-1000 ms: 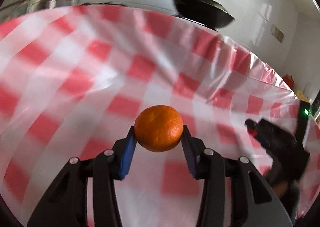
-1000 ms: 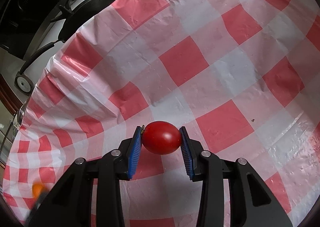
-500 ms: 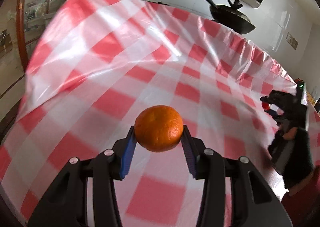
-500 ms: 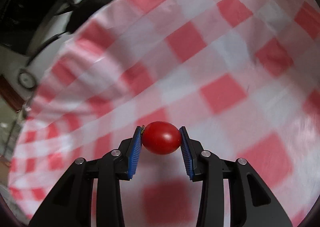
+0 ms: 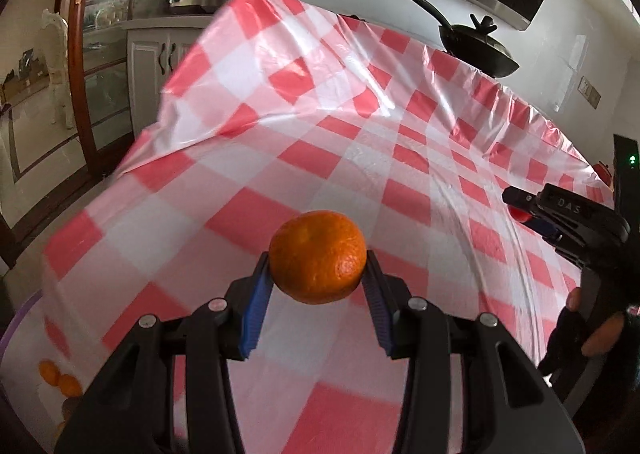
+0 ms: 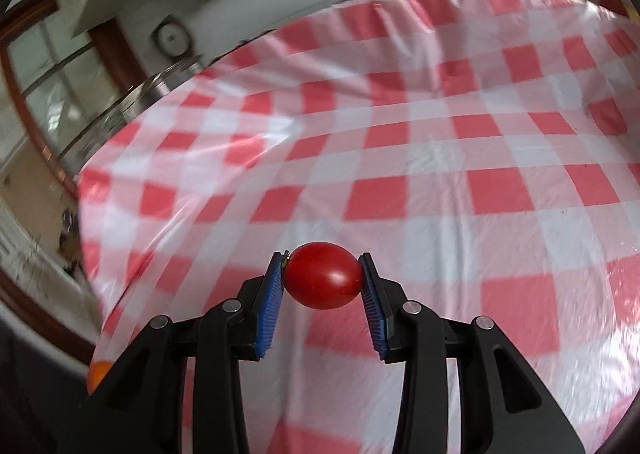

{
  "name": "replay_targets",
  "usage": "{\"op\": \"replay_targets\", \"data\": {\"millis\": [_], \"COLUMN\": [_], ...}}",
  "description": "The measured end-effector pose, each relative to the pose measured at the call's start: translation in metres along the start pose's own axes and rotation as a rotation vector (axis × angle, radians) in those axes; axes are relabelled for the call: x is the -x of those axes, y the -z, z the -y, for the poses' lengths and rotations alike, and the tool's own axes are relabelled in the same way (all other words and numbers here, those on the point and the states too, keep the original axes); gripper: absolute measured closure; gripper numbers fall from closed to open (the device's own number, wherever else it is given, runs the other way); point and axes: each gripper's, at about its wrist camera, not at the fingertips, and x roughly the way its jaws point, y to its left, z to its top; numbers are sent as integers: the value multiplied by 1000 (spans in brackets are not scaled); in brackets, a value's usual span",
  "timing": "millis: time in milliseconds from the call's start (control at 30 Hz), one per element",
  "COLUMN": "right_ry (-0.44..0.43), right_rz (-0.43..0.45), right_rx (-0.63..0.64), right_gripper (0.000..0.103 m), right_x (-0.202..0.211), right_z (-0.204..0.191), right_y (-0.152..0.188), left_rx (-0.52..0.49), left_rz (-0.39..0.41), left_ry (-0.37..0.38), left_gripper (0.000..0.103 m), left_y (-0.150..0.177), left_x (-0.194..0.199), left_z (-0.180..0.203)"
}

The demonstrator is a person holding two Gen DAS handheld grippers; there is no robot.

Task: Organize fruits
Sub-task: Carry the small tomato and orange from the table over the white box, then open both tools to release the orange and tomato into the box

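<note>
Orange, round, dimpled mandarin [image 5: 317, 256] was pinched above the red-and-white checked plastic tablecloth [image 5: 360, 158] by the left gripper [image 5: 316, 278], probably for carrying toward oranges [image 5: 60, 378] at eight o'clock. Centrally, a glossy red oval tomato [image 6: 322, 275] was clamped aloft by the right gripper [image 6: 322, 286].

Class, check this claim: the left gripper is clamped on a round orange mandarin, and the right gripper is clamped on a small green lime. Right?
Not quite. The right gripper holds a small glossy red tomato, not a lime, as the right wrist view shows. The left gripper is clamped on the round orange mandarin.
</note>
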Motion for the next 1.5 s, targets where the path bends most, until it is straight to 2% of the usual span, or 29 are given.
{"op": "replay_targets", "data": {"millis": [233, 467, 700, 967, 1133, 1233, 1500], "right_ry": [-37, -143, -270, -382, -450, -461, -444], "right_rz": [-26, -53, -76, -142, -196, -231, -347], "right_rx": [164, 410, 624, 851, 1018, 1081, 1145], "right_gripper": [65, 65, 65, 65, 65, 65, 65], "right_x": [27, 49, 64, 71, 73, 69, 42], "right_z": [-50, -120, -180, -225, -249, -254, -260], "right_y": [41, 92, 142, 206, 252, 271, 306], "left_rx": [-13, 31, 105, 255, 342, 386, 459], "left_rz": [31, 24, 17, -66, -131, -162, -237], "left_ry": [-18, -60, -145, -264, -312, -325, -386], "left_gripper": [58, 58, 58, 58, 58, 58, 58], "left_y": [15, 35, 61, 119, 152, 165, 191], "left_x": [34, 60, 86, 98, 92, 85, 73], "left_z": [-27, -70, -119, -186, -212, -223, -244]}}
